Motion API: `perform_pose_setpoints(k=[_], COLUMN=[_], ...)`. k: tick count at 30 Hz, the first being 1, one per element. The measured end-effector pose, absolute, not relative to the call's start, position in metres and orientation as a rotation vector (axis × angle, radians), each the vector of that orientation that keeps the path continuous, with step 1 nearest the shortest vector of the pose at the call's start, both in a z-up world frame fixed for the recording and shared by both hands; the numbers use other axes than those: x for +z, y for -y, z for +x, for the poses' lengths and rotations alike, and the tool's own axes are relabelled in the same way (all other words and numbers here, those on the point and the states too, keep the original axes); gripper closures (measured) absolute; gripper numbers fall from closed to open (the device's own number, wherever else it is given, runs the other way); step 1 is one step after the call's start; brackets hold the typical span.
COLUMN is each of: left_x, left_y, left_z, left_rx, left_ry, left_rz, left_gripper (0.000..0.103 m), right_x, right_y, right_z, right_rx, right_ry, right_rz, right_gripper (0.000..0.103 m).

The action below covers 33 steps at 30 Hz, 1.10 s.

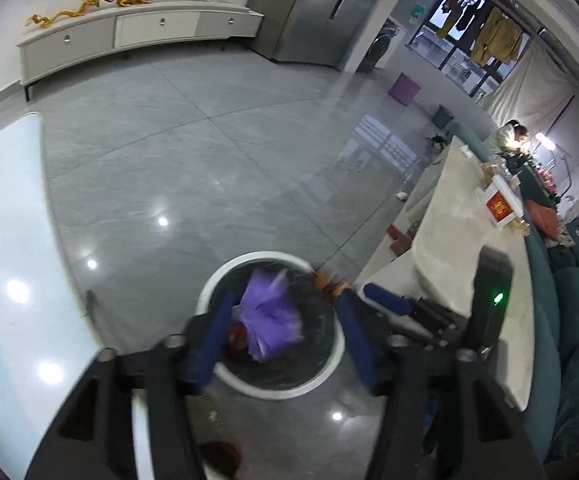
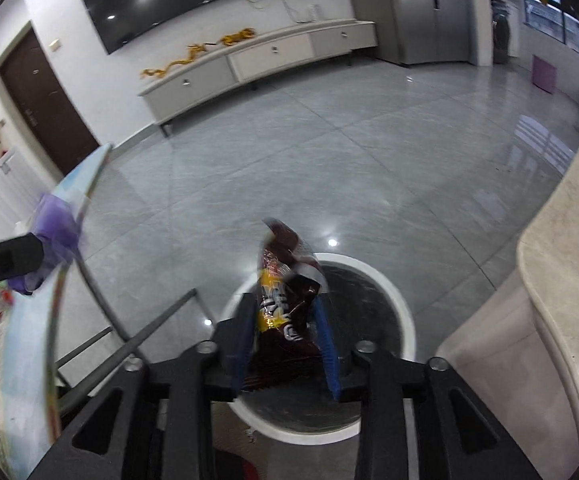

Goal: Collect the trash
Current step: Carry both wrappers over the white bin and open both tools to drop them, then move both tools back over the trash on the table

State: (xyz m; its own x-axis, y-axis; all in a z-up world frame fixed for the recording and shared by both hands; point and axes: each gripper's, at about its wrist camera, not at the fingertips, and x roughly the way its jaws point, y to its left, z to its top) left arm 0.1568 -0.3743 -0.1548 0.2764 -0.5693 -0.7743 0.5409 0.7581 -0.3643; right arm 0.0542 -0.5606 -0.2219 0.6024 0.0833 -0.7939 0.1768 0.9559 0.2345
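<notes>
A round trash bin (image 1: 331, 372) with a white rim and dark liner stands on the floor below both grippers; it also shows in the right wrist view (image 2: 403, 312). My left gripper (image 1: 283, 308) is open above it. A crumpled purple wrapper (image 1: 269, 312), blurred, is between the spread blue fingers over the bin, apparently loose. My right gripper (image 2: 285, 312) is shut on a dark brown and yellow snack bag (image 2: 285, 292) above the bin's left rim. The right gripper's fingers (image 1: 385, 298) show from the side in the left wrist view. The purple wrapper and left gripper also show at far left (image 2: 55, 232).
A glass table edge (image 1: 5, 240) lies left, also seen in the right wrist view (image 2: 21, 344). A cream marble counter (image 1: 461, 248) with a red-and-white box (image 1: 499, 206) lies right, with a green sofa behind. Grey tiled floor (image 2: 329, 152) stretches ahead to a low white cabinet (image 2: 265, 60).
</notes>
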Motion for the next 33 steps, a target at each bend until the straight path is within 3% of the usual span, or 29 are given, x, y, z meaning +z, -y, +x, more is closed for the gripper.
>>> perform_pose_setpoints(k=[3,12,24,33], left_x=[-0.147,-0.112,-0.066,-0.07], left_y=[0.377,0.329,0.21,0.119], left_z=[0.157,0.136,0.102,0.071], left_rx=[-0.771,-0.696,-0.543,-0.402], left_ry=[-1.05,-0.921,-0.745,-0.696], left_rz=[-0.048,-0.01,-0.014,-0.022], left_gripper=[0.047,0.047,0.047,0.047], right_x=[-0.222,-0.199,-0.111,-0.068], right_y=[0.564,0.552,0.486,0.418], right_z=[0.051,0.049,0.043,0.046], right_rx=[-0.089,-0.088,0.029,0.163], right_ry=[-0.932,-0.89,-0.717,-0.64], right_rz=[0.302,0.297,0.179,0.081], right_gripper=[0.061,0.06,0.059,0.059])
